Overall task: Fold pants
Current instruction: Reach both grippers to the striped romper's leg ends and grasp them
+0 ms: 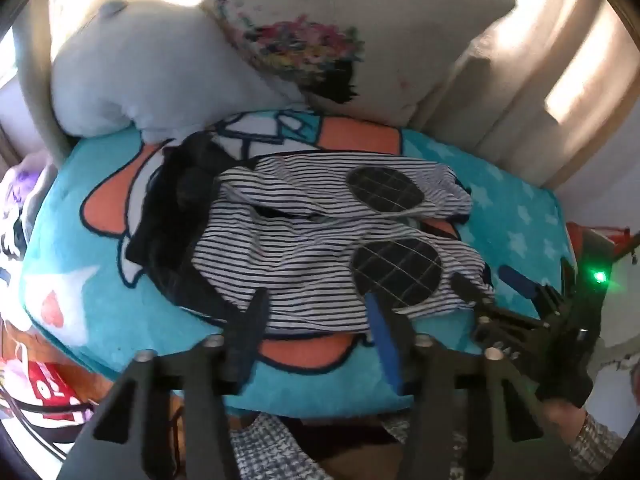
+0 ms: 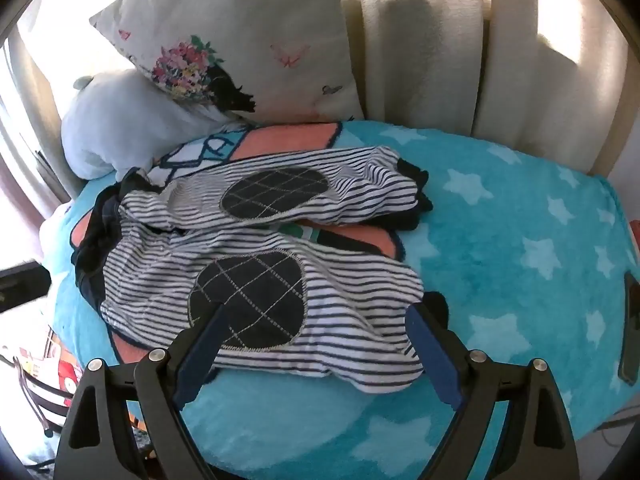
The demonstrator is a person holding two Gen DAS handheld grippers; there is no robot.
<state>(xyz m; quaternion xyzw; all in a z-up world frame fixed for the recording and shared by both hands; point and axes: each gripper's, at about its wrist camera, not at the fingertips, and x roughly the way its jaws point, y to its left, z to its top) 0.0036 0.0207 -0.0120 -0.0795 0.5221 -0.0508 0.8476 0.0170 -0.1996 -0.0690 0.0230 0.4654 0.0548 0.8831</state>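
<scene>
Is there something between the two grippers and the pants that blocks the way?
Nothing visible does. The left gripper and the right gripper are both open, right at the near edge of the striped pants, which lie spread on the blue blanket. The pillows sit behind the pants.

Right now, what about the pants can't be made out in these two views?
- Waistband: left wrist view, bunched dark fabric on the striped pants, motion-blurred.
- Near cuff: right wrist view, partly behind the right gripper fingers.
- Underside: both views, against the blue blanket.

Pillows [image 2: 224, 40] behind, blanket [image 2: 520, 208] rightward
</scene>
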